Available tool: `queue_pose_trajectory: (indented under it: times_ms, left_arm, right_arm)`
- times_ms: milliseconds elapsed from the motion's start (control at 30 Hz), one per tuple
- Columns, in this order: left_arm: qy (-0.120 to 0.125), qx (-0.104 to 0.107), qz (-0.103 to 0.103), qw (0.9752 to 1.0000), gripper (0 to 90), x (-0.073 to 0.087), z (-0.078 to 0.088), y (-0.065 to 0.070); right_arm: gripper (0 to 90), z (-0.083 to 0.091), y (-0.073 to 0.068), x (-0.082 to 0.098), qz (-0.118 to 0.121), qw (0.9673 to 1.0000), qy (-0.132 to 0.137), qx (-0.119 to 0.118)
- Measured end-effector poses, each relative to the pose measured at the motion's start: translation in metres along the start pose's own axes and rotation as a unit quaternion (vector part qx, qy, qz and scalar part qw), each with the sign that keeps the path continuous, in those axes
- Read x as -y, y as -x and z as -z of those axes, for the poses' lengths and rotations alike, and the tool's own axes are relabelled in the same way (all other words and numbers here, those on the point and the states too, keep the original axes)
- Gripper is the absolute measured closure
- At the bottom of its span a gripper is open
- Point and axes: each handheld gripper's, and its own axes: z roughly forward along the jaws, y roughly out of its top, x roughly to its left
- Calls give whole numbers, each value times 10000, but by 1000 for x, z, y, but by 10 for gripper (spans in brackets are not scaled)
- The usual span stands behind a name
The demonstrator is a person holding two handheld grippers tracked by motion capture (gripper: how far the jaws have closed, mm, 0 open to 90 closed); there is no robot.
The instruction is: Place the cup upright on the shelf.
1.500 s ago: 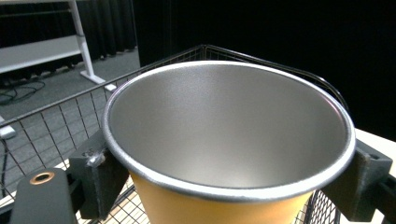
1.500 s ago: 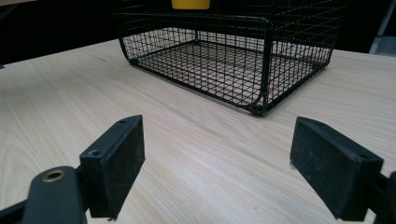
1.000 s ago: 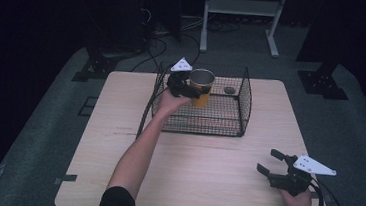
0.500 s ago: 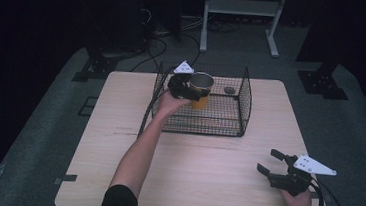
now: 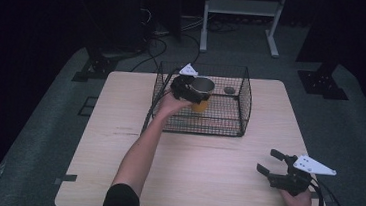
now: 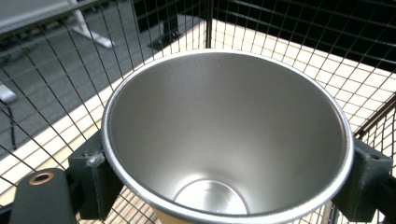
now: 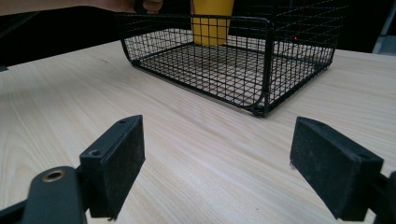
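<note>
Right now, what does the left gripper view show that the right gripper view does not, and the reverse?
The left gripper view looks into the cup: a bare steel inside, clamped between the left gripper pads. The right gripper view shows the cup's yellow outside and the right gripper, open over bare table. Both show the black wire basket and the wooden tabletop.

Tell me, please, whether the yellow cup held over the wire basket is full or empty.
Empty: the left gripper view looks straight into the cup and shows bare steel walls down to its clean bottom.
</note>
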Motion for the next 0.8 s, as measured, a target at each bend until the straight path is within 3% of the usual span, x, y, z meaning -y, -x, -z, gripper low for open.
queue_pose_trajectory:
  times_ms: [200, 300, 433, 500, 700, 800]
  left_arm:
    - [-73, -18, 1, 10000, 131, -2, -4, -3]
    - [-360, 48, -39, 9993, 130, -3, -8, -4]
    - [-566, 64, -153, 9983, 131, -6, -14, -2]
    - [-767, 10, -317, 9965, 130, -5, -19, 1]
    - [-1032, 62, -306, 9942, 129, 0, -25, -1]
    - [-983, 55, -210, 9949, 129, 1, -24, -3]
  right_arm:
    - [167, 0, 0, 0, -9, 10000, 5, 5]
    - [167, 0, 0, 0, -6, 10000, 6, 2]
    - [168, 0, 0, 0, -4, 10000, 7, 1]
    - [167, 0, 0, 0, -4, 10000, 10, 3]
    - [168, 0, 0, 0, 2, 10000, 15, -12]
    - [167, 0, 0, 0, 3, 10000, 15, -16]
